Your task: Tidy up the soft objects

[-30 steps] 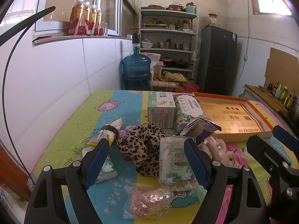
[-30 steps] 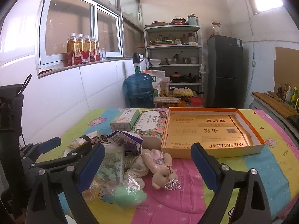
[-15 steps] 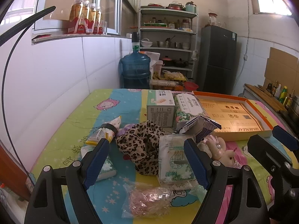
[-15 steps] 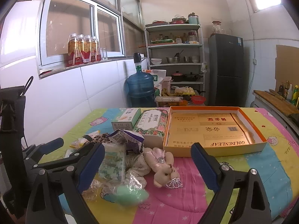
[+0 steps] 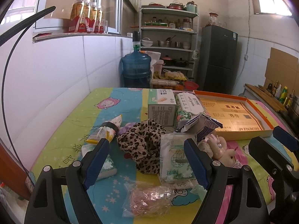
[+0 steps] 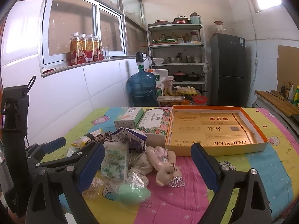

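Note:
A heap of soft things lies on the colourful tablecloth [image 5: 129, 99]: a leopard-print cloth [image 5: 143, 141], a green-and-white tissue pack [image 5: 174, 158], a small teddy bear [image 6: 166, 166], a clear crinkly bag [image 5: 149, 199] and a mint-green soft thing in plastic [image 6: 133, 192]. An empty orange-rimmed cardboard tray [image 6: 214, 130] sits behind the bear. My left gripper [image 5: 144, 162] hovers open over the leopard cloth and tissue pack, holding nothing. My right gripper [image 6: 147, 166] stands open around the bear, apart from it. The left gripper [image 6: 54, 145] shows at the left of the right wrist view.
Two boxes [image 5: 162, 108] [image 6: 155, 122] stand behind the heap, with a torn purple-and-white carton [image 6: 130, 137] on top of it. A yellow packet [image 5: 106, 130] and another tissue pack [image 5: 106, 166] lie left. The white tiled wall [image 5: 56, 78] borders the table's left; a water jug [image 5: 136, 69] stands behind.
Both grippers have drawn back and risen slightly from the heap, so the table looks a little farther off. Nothing on the table has moved.

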`<state>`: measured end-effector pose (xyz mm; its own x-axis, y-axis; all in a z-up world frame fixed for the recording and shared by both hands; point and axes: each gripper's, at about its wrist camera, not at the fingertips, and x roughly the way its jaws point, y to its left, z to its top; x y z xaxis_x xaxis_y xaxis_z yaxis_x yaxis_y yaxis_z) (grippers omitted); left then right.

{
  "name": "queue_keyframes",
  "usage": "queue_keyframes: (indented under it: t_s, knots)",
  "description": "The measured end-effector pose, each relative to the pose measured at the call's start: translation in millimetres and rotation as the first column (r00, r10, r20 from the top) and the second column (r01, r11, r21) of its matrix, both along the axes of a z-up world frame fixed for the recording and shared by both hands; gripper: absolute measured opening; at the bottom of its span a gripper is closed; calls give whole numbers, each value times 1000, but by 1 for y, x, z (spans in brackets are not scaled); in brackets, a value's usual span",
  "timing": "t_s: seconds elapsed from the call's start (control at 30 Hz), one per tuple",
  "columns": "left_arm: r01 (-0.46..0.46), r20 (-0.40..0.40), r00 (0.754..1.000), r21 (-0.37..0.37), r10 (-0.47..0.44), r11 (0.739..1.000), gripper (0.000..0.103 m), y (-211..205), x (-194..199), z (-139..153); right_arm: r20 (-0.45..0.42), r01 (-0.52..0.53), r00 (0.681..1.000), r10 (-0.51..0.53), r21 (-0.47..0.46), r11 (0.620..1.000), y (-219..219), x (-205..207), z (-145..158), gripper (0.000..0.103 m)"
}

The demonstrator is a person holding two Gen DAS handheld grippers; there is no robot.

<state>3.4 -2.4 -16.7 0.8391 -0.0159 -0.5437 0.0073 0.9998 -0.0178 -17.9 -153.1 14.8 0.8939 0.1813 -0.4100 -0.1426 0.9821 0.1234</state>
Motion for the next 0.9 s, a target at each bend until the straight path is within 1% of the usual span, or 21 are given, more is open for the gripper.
queue_keyframes:
  t_s: [0.9]
  knots:
    - [-8, -6, 1000, -7, 7, 1000, 83, 7, -1, -2, -15, 0, 1000, 0, 9, 1000, -2, -1, -4, 94]
